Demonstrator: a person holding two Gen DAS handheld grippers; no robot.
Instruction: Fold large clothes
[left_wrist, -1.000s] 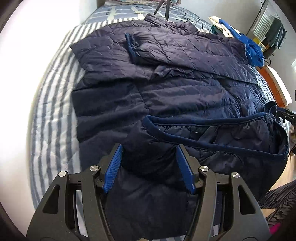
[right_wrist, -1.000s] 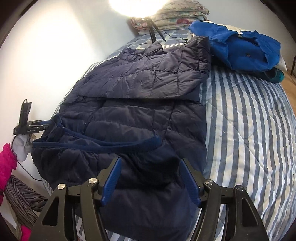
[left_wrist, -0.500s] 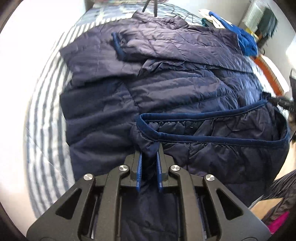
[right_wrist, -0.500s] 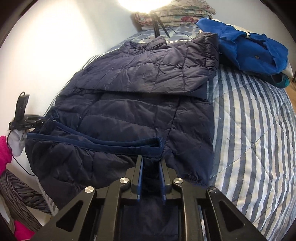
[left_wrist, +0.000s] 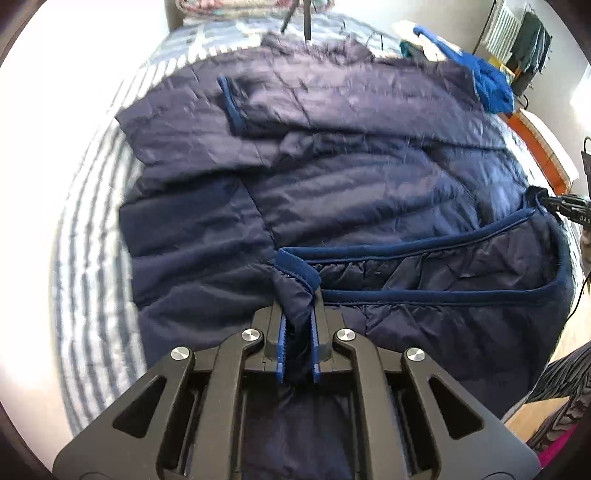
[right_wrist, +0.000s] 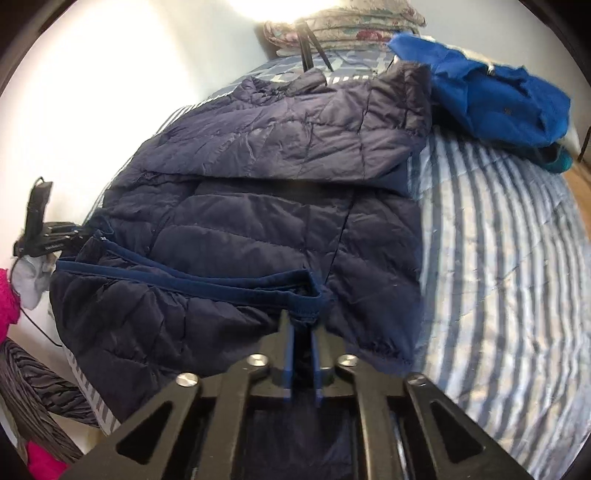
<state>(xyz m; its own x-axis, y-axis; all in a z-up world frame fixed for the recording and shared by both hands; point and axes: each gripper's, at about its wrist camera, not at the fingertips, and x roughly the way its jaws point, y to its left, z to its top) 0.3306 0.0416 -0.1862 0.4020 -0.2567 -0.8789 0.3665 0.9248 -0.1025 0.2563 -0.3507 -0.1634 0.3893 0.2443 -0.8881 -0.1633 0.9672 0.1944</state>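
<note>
A navy quilted jacket lies spread on the bed, one sleeve folded across its upper part. Its blue-trimmed bottom hem runs across the near side. My left gripper pinches the hem's left corner; its jaws are closing tight, with fabric bunched between the blue pads. My right gripper pinches the hem's right corner the same way, jaws closing on the cloth. Both corners are lifted slightly off the bedspread.
The blue-and-white striped bedspread lies under the jacket. A bright blue garment sits at the bed's far right corner. Folded pillows and tripod legs stand at the head. Black hardware shows at the hem's far end.
Both grippers went from wide open over the hem corners to closed on them. The corners have bunched up and lifted a little.
</note>
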